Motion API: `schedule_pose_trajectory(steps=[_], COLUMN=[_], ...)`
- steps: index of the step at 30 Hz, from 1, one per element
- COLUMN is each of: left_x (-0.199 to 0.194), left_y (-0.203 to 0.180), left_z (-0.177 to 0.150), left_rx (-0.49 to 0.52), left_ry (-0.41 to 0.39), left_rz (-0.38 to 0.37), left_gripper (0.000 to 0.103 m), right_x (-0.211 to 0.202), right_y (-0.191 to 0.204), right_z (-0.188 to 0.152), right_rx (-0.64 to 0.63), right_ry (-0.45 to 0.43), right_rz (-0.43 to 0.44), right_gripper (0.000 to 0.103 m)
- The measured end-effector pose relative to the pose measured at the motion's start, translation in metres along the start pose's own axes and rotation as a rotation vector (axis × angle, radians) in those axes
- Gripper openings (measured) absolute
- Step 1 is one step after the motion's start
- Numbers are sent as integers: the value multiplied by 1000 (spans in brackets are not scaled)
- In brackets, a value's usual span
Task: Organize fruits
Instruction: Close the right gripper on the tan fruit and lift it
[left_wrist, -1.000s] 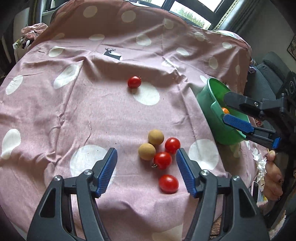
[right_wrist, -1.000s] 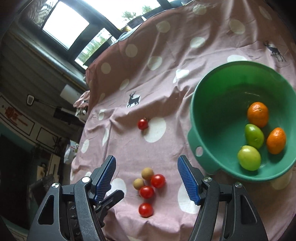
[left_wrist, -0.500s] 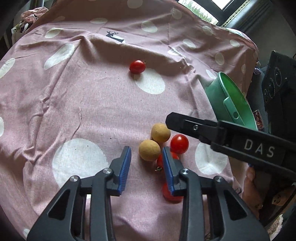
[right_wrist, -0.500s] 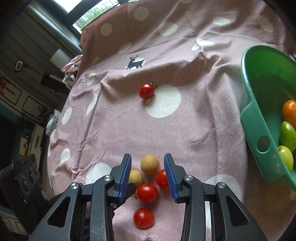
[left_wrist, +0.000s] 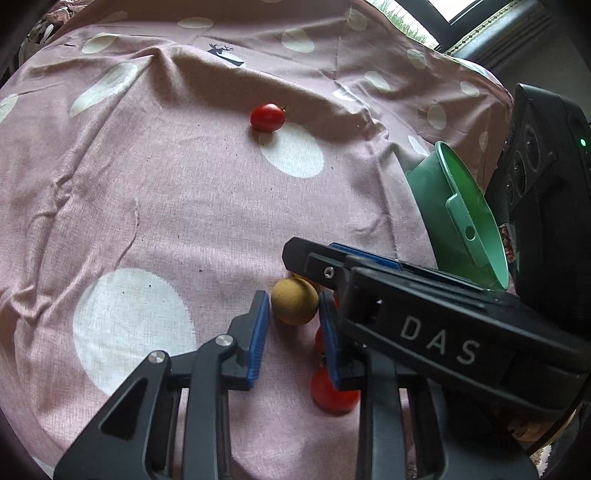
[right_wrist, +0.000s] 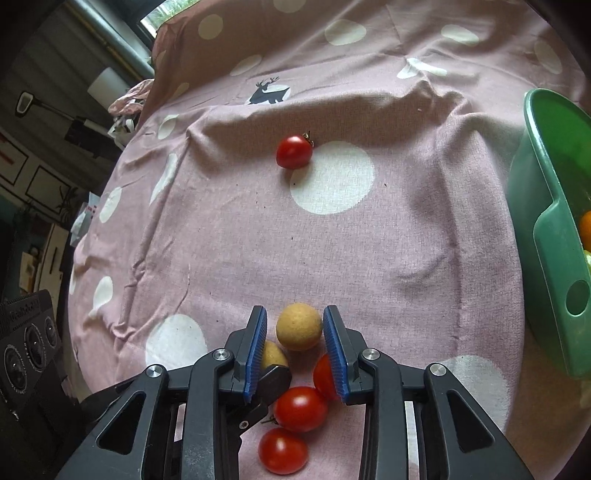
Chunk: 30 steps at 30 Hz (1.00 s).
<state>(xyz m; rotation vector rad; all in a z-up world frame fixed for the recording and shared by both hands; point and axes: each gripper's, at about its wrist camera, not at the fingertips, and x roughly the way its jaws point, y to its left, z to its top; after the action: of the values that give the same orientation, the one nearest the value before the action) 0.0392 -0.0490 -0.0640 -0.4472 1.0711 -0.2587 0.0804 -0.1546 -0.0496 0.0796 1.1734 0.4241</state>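
Both tongs have dropped toward the cluster of fruit and narrowed their jaws since a second ago, when they hung wide apart above it. Left gripper (left_wrist: 293, 306) now has its blue pads clamped on a tan round fruit (left_wrist: 294, 301), one pad on each side. Right gripper (right_wrist: 295, 328) is closing around a second tan fruit (right_wrist: 298, 326); the fruit sits between the pads, and a thin gap shows on its left side. White letters "DAS" are printed on the black side of the right gripper, seen from the left wrist. Three red tomatoes (right_wrist: 300, 408) lie just behind and beside the right tongs' tips. A lone red tomato (right_wrist: 294, 151) lies well ahead of both tongs on the pink spotted cloth (right_wrist: 258, 240), which carries a small deer print. Off to the right stands a green bowl (right_wrist: 546, 236) holding an orange fruit.
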Motion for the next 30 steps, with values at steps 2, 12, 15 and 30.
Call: schedule_pose_trajectory(steps=[2, 12, 15, 30], left_x=[0, -3, -7, -36], left_y=[-2, -2, -2, -26], left_z=[-1, -2, -1, 1], left_rx=[9, 14, 12, 98], left_ry=[-5, -20, -30, -138], left_rz=[6, 27, 19, 56], left_gripper=[27, 26, 26, 26], right_x=[2, -1, -7, -61], right_y=[1, 2, 2, -11], right_z=[-1, -2, -3, -2], right_rx=[-3, 4, 9, 64], right_ry=[4, -28, -43, -195], right_rz=[-6, 8, 19, 68], right_gripper=[33, 29, 29, 29])
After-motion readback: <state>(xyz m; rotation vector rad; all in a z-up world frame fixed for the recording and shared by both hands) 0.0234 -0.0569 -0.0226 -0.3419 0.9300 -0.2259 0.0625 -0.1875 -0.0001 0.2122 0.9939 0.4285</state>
